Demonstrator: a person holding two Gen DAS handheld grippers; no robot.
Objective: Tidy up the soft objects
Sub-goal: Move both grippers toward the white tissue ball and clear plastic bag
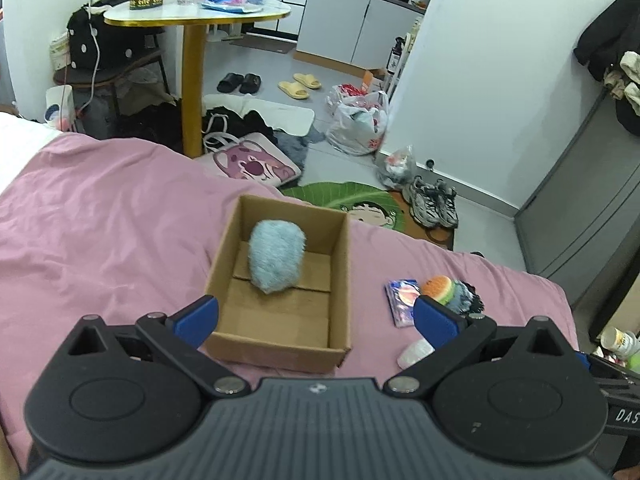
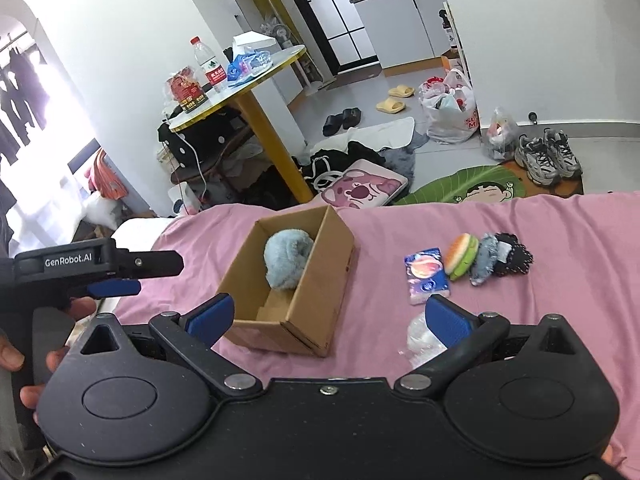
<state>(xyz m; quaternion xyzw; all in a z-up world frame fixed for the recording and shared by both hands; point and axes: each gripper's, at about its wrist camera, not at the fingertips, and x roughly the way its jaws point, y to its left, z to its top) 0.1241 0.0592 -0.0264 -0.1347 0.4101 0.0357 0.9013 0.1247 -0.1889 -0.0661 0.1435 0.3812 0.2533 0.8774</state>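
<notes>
An open cardboard box (image 1: 340,280) (image 2: 332,280) sits on the pink bedspread (image 1: 100,220) (image 2: 560,300). A fluffy light-blue soft object (image 1: 276,256) (image 2: 286,258) lies inside it. To the box's right lie a tissue packet (image 1: 402,300) (image 2: 426,276), a burger-shaped plush (image 1: 438,288) (image 2: 462,256), a blue-grey fluffy piece (image 2: 486,258), a black item (image 2: 514,258) and a clear plastic bag (image 1: 416,352) (image 2: 422,338). My left gripper (image 1: 316,320) is open and empty just before the box. My right gripper (image 2: 328,318) is open and empty, near the box's front corner. The left gripper also shows at the left of the right wrist view (image 2: 116,276).
Beyond the bed's edge stands a gold-legged round table (image 1: 192,16) (image 2: 256,80) with a bottle and bags. The floor holds a pink bear bag (image 1: 252,164), plastic bags (image 1: 360,120), slippers, sneakers (image 2: 548,156) and a green mat (image 2: 472,184).
</notes>
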